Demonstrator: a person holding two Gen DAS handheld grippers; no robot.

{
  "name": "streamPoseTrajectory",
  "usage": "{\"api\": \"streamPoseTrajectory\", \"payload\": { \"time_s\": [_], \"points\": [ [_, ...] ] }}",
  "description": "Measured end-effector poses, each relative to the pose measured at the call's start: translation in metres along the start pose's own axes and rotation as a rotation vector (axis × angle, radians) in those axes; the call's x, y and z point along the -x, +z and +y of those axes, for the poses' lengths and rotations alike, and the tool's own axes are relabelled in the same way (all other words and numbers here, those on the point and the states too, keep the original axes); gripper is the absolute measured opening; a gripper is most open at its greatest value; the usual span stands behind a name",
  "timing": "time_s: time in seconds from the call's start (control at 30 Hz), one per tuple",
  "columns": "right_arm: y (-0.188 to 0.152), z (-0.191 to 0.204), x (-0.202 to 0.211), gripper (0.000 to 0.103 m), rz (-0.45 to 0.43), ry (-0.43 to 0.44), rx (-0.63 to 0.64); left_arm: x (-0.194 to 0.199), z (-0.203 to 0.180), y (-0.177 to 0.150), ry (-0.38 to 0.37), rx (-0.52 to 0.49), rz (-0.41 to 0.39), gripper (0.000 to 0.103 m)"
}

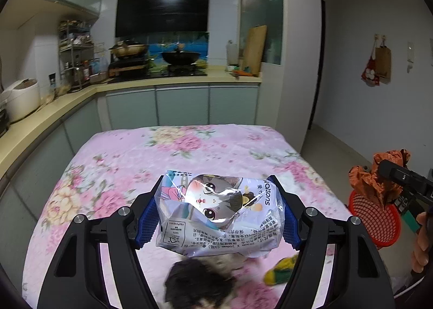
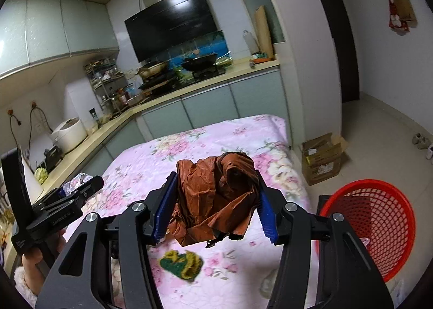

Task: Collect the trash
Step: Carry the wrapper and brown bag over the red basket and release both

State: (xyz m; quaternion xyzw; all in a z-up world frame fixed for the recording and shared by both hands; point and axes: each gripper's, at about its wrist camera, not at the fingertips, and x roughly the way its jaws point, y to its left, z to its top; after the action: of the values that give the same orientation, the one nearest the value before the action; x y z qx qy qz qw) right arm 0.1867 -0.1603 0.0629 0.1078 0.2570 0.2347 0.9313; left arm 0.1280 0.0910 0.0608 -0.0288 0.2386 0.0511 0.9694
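My left gripper (image 1: 217, 211) is shut on a shiny plastic packet with a cartoon cat (image 1: 219, 208), lifted above the floral-covered table (image 1: 130, 157). Both blue pads press its sides. My right gripper (image 2: 215, 211) is shut on a crumpled brown paper bag (image 2: 216, 200), also held off the table. In the left wrist view that brown bag (image 1: 379, 176) hangs over the red mesh basket (image 1: 373, 217) at the right. The same red basket (image 2: 379, 225) sits beside the table's right edge in the right wrist view. The left gripper (image 2: 81, 189) with its packet shows at the left there.
A yellow-green scrap (image 2: 182, 264) lies on the cloth under the right gripper, seen also as a scrap (image 1: 281, 268). A dark furry thing (image 1: 200, 284) lies below the packet. A cardboard box (image 2: 322, 157) stands on the floor. Kitchen counter (image 1: 54, 108) runs along left and back.
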Motion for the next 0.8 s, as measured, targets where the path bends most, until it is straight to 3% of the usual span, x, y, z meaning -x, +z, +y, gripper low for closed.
{"api": "streamPoseTrajectory", "payload": {
  "time_s": [0.8],
  "points": [
    [0.003,-0.092,0.035,0.053,-0.030,-0.197,-0.123,-0.046,-0.137,0.004,-0.252,-0.097,0.093,0.070]
  ]
}}
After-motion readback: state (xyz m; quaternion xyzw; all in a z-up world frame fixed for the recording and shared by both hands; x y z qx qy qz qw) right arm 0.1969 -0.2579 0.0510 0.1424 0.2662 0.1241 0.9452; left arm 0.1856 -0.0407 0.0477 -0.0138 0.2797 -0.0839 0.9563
